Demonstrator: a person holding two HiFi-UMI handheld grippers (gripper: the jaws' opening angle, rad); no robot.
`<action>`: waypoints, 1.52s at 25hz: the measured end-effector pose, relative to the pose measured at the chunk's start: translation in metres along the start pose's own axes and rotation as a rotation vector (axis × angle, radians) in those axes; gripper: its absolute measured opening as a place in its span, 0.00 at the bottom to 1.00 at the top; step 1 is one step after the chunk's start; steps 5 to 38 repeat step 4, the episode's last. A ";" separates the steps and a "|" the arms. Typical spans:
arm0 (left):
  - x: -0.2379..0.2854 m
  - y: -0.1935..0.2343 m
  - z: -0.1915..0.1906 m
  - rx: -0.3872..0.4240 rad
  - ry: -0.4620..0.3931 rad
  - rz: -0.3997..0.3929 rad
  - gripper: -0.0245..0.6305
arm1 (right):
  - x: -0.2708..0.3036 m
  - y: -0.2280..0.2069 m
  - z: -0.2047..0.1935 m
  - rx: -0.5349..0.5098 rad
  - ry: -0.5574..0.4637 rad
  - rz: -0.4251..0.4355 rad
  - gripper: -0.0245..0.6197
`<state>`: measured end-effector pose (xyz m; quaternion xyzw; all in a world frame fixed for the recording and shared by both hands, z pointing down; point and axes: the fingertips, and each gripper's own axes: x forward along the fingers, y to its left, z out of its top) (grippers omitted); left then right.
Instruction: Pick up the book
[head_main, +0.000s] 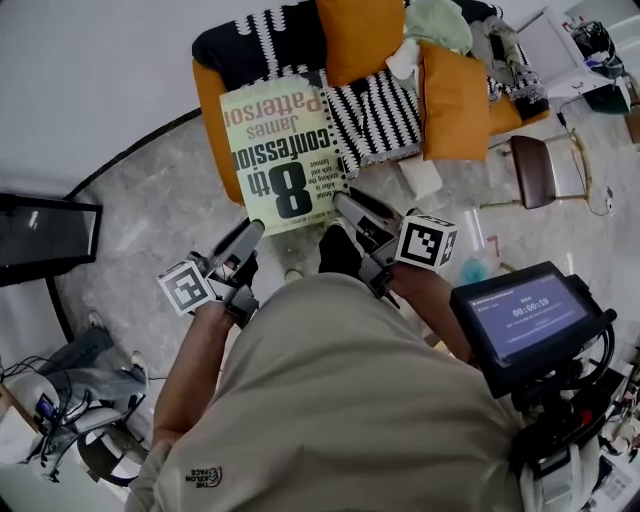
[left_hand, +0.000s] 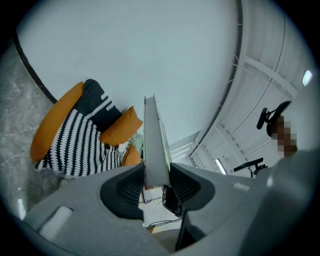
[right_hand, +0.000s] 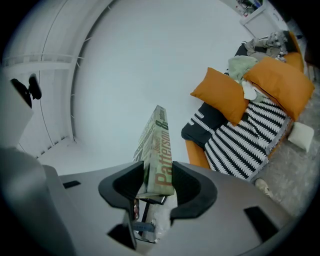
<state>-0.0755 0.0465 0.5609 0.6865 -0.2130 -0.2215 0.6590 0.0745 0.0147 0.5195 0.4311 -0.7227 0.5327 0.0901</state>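
The book (head_main: 282, 150), a pale green paperback with large dark print on its cover, is held up in the air between both grippers in the head view. My left gripper (head_main: 256, 231) is shut on its lower left corner; in the left gripper view the book's page edge (left_hand: 155, 145) stands upright between the pads. My right gripper (head_main: 345, 204) is shut on the lower right corner; the right gripper view shows the spine (right_hand: 159, 160) clamped between the jaws.
An orange sofa (head_main: 212, 110) with a black-and-white striped throw (head_main: 380, 115) and orange cushions (head_main: 455, 100) lies beyond the book. A brown chair (head_main: 540, 170) is at the right. A device with a blue screen (head_main: 525, 315) sits at the lower right; a dark screen (head_main: 45, 235) at the left.
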 end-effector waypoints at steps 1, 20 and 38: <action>0.000 0.000 0.000 0.000 0.000 0.002 0.29 | 0.000 0.000 -0.001 0.002 0.001 0.000 0.32; -0.002 0.000 0.002 0.001 -0.003 0.010 0.29 | 0.003 0.000 -0.003 0.012 0.009 0.009 0.32; -0.002 0.000 0.002 0.001 -0.003 0.010 0.29 | 0.003 0.000 -0.003 0.012 0.009 0.009 0.32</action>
